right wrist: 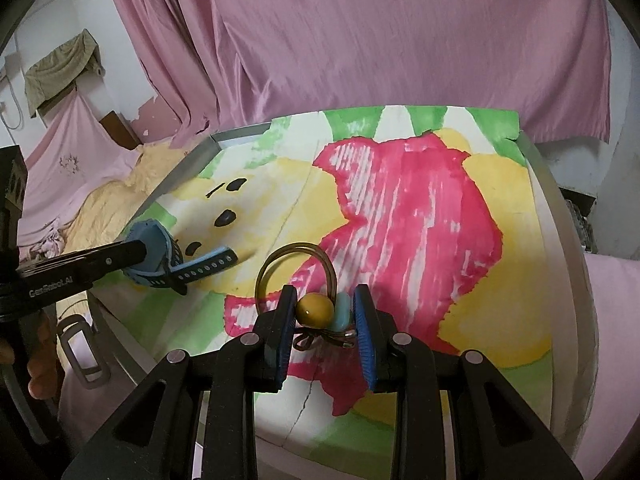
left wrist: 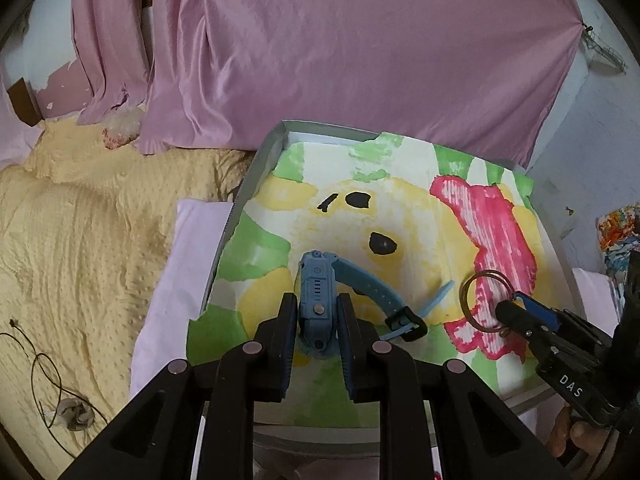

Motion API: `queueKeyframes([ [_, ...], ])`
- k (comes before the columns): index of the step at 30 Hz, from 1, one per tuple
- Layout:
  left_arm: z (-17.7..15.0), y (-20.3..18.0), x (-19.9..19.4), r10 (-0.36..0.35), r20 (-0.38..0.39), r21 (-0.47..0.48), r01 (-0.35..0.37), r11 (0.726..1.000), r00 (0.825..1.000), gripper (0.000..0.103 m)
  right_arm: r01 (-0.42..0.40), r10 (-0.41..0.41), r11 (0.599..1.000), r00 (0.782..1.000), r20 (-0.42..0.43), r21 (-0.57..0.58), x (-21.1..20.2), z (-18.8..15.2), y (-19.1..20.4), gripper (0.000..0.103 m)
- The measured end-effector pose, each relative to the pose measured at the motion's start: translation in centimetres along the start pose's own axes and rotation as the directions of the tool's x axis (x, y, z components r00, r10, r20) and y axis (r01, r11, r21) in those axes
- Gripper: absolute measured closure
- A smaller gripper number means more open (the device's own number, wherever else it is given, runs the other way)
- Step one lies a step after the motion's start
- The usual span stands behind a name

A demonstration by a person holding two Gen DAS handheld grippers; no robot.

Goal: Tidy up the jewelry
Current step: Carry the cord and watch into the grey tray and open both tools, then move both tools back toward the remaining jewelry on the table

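A blue watch (left wrist: 318,300) stands on edge on the painted sheet in the grey tray (left wrist: 256,172); my left gripper (left wrist: 316,304) is shut on its case, and the strap with its black buckle (left wrist: 406,322) trails off to the right. The right wrist view shows that watch (right wrist: 154,254) at far left. A wire bangle (right wrist: 296,268) carrying a mustard bead (right wrist: 314,310) and a pale blue bead (right wrist: 342,314) sits between the pads of my right gripper (right wrist: 324,300), which is shut on the beads. In the left wrist view the bangle (left wrist: 486,300) hangs from the right gripper (left wrist: 520,308).
A yellow bedspread (left wrist: 80,240) lies left of the tray, with a thin cord and small pendant (left wrist: 72,416) on it. Pink curtains (left wrist: 320,40) hang behind. A white pillow (left wrist: 188,260) borders the tray's left side. A hand (left wrist: 576,432) shows at lower right.
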State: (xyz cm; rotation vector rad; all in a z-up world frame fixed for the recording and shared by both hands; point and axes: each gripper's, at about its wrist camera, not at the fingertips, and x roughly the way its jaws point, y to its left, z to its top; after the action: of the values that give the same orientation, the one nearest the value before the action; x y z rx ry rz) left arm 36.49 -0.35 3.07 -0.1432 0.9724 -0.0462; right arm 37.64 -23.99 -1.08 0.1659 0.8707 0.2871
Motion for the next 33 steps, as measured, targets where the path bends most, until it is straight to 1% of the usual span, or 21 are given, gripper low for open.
queueKeyframes([
  [1,-0.1,0.0,-0.1,-0.009,0.0,-0.003,0.009,1.0,1.0,0.083,0.003,-0.003,1.0,1.0,0.001,0.001,-0.1,0.0,0.0,0.072],
  [3,-0.1,0.0,-0.3,-0.01,0.006,0.001,0.01,1.0,1.0,0.08,0.019,-0.02,1.0,1.0,0.017,0.004,-0.5,-0.1,0.0,0.059],
  [4,-0.2,0.0,-0.5,-0.011,0.016,0.006,0.011,1.0,1.0,0.074,0.025,-0.025,1.0,0.999,0.028,0.004,-0.8,-0.2,0.0,0.051],
  [6,-0.5,0.0,-1.0,-0.02,0.04,0.007,0.02,1.0,0.999,0.055,0.035,-0.035,0.999,0.998,0.056,0.001,-1.7,-0.4,0.2,0.05],
  [7,-0.7,0.1,-1.3,-0.025,0.056,0.0,0.025,1.0,0.998,0.038,0.045,-0.045,0.999,0.996,0.074,0.001,-2.3,-0.6,0.2,0.05],
  [8,-1.0,0.2,-1.8,-0.032,0.084,-0.013,0.033,0.999,0.996,0.033,0.055,-0.055,0.998,0.994,0.09,0.004,-2.8,-0.7,0.3,0.049],
  [9,-1.3,0.4,-2.4,-0.04,0.113,-0.024,0.043,0.999,0.993,0.033,0.071,-0.072,0.997,0.99,0.123,0.01,-3.8,-1.0,0.4,0.048],
  [11,-1.7,0.4,-3.2,-0.046,0.145,-0.025,0.051,0.998,0.988,0.033,0.087,-0.088,0.996,0.981,0.173,0.013,-5.1,-1.4,0.6,0.033],
  [12,-1.9,0.4,-3.6,-0.046,0.159,-0.025,0.05,0.998,0.986,0.032,0.092,-0.093,0.996,0.977,0.193,0.014,-5.7,-1.5,0.6,0.029],
  [13,-2.3,0.4,-4.1,-0.044,0.181,-0.023,0.049,0.999,0.982,0.029,0.1,-0.101,0.995,0.969,0.225,0.014,-6.5,-1.8,0.7,0.026],
  [15,-3.0,0.5,-5.0,-0.047,0.221,-0.02,0.052,0.998,0.974,0.022,0.109,-0.108,0.994,0.956,0.274,0.012,-7.9,-2.3,0.9,0.025],
  [16,-3.5,0.5,-5.6,-0.048,0.252,-0.019,0.055,0.998,0.967,0.018,0.112,-0.11,0.994,0.945,0.307,0.012,-8.8,-2.7,1.0,0.022],
  [17,-3.9,0.6,-6.1,-0.048,0.276,-0.019,0.056,0.998,0.96,0.014,0.113,-0.111,0.993,0.937,0.33,0.013,-9.3,-3.0,1.1,0.016],
  [19,-4.9,0.8,-7.2,-0.045,0.335,-0.019,0.054,0.998,0.941,0.01,0.121,-0.119,0.992,0.913,0.39,0.018,-10.6,-3.9,1.5,0.008],
  [23,-7.1,1.4,-9.5,-0.044,0.456,-0.019,0.059,0.998,0.889,0.001,0.142,-0.129,0.99,0.852,0.507,0.013,-13.7,-5.9,2.6,0.008],
  [25,-8.3,1.8,-10.5,-0.039,0.504,-0.02,0.056,0.998,0.863,0.001,0.155,-0.131,0.988,0.828,0.545,0.002,-14.8,-6.7,3.4,0.008],
  [26,-8.7,1.9,-10.8,-0.037,0.518,-0.015,0.052,0.999,0.854,0.001,0.159,-0.128,0.987,0.817,0.562,-0.007,-15.3,-7.1,3.7,0.008],
  [27,-9.2,2.0,-11.1,-0.036,0.531,-0.01,0.049,0.999,0.847,0.001,0.165,-0.119,0.986,0.799,0.589,-0.024,-16.2,-7.8,4.2,0.008],
  [30,-10.6,2.2,-12.0,-0.034,0.569,0.005,0.038,0.999,0.821,0.001,0.182,-0.108,0.982,0.772,0.626,-0.055,-17.6,-9.3,5.6,0.007],
  [31,-11.1,2.3,-12.3,-0.034,0.581,0.009,0.035,0.999,0.813,0.001,0.185,-0.106,0.981,0.768,0.631,-0.06,-17.9,-9.6,5.9,0.006],
  [33,-11.8,2.5,-12.7,-0.037,0.594,0.013,0.036,0.999,0.804,0.001,0.185,-0.1,0.98,0.768,0.633,-0.07,-18.3,-10.3,6.5,0.005],
])
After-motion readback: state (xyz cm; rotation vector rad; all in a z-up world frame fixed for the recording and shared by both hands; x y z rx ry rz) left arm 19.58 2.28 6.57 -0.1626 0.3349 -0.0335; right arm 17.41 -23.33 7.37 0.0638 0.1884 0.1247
